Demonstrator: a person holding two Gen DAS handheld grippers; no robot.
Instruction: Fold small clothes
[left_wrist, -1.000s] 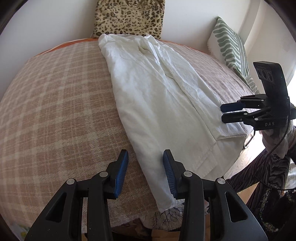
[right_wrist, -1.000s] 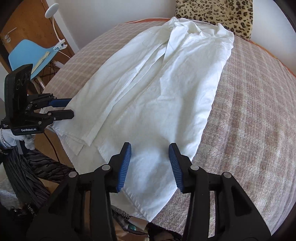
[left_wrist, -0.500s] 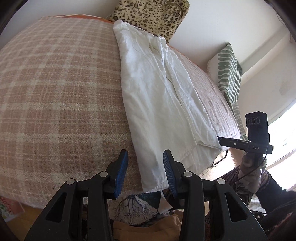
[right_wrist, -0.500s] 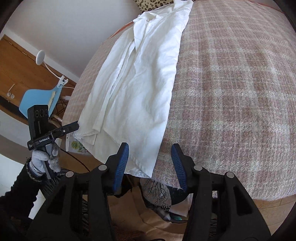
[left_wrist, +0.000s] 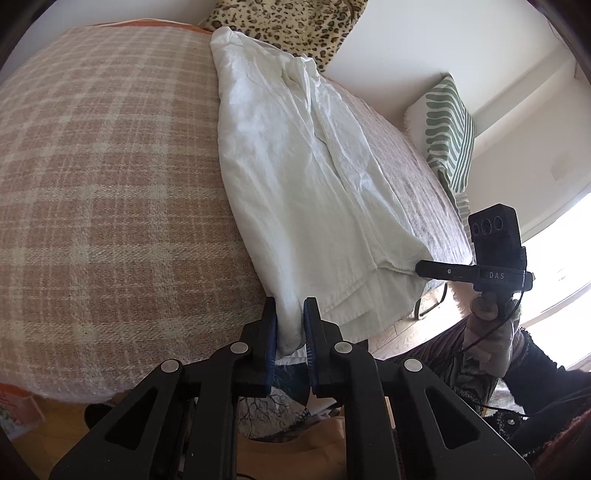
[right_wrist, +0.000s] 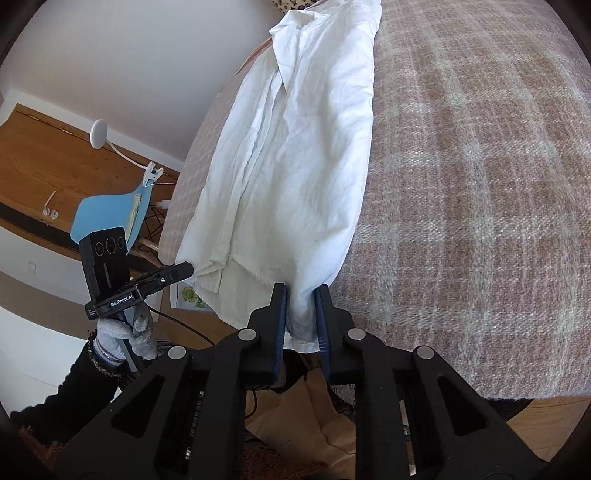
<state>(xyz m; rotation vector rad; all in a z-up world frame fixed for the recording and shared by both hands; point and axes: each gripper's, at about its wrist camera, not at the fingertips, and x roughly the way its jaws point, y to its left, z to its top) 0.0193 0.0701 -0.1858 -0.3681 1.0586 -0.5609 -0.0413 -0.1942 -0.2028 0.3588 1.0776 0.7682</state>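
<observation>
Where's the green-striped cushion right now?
In the left wrist view, the green-striped cushion stands at the upper right against the white wall, past the plaid blanket's far edge.

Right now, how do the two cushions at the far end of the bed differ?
The leopard cushion is tan with dark spots and sits behind the top of the white shirt. The striped cushion is white with wavy green bands and stands off to the side, clear of the shirt. Both lean against the wall.
</observation>
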